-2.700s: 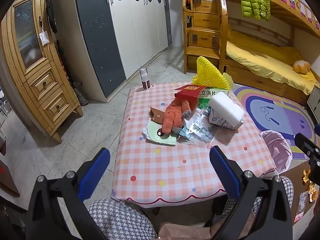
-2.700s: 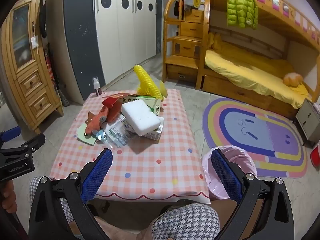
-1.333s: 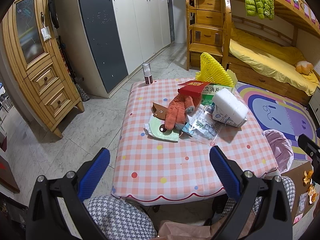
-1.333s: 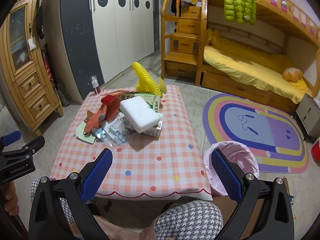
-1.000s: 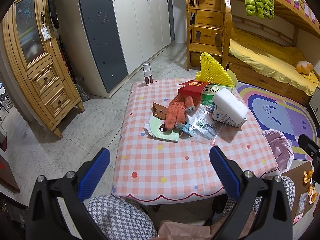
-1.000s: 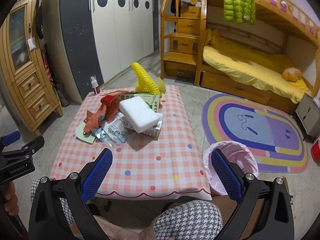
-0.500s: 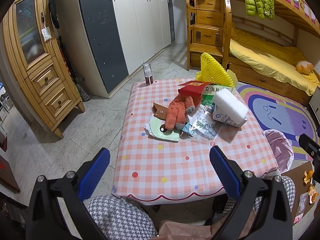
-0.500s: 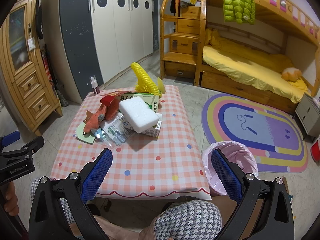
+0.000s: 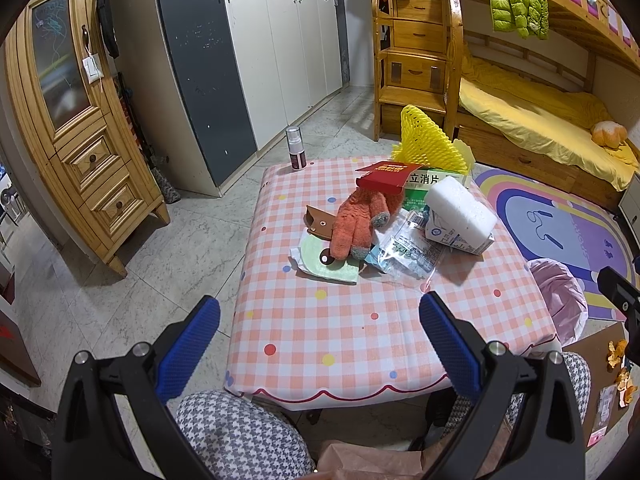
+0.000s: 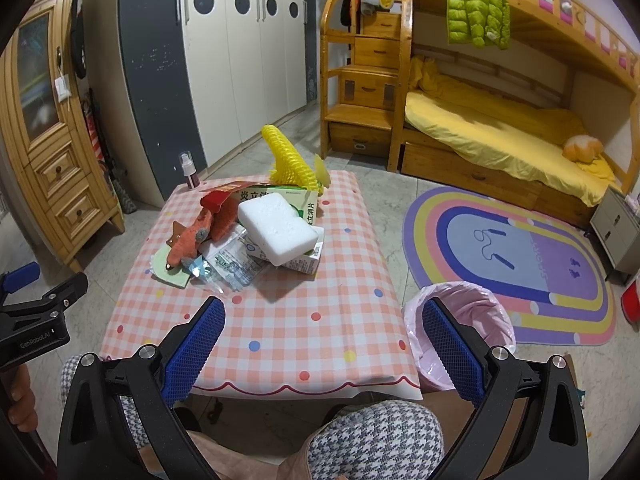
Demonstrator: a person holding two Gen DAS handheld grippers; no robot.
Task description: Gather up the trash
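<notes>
Toward the far half of the checked table (image 10: 280,320) lay the whole heap of rubbish: a white foam block (image 10: 278,228) propped on a small carton (image 10: 304,262), a green-printed box (image 10: 280,198) behind it, crumpled clear plastic wrappers (image 10: 230,266) spilling toward the near edge, and a yellow foam net (image 10: 286,156) standing up at the far edge. An orange plush toy (image 9: 356,220) sprawled across the left of the heap, over a pale green pad (image 9: 320,262) and a brown leather piece (image 9: 318,226), with a red card (image 9: 386,178) tented above it. A spray bottle (image 9: 295,152) stood alone at the far left corner. Just off the table's right edge, on the floor, sat the bin lined with a pink bag (image 10: 460,320). The left gripper (image 9: 318,344) and the right gripper (image 10: 322,348) both hung over the near edge, jaws wide apart and empty, well short of the heap, so no pick looked begun. The risks appeared to lie in the stacking: the foam block sat tilted and light, and a careless pinch might flip it off the table or drag the carton with it; the slick wrappers could slide out of the pads; and the toy, tangled among real trash, could be swept up by mistake. The bin's floppy liner sat low beside the edge, so a release from too far in would likely miss.
</notes>
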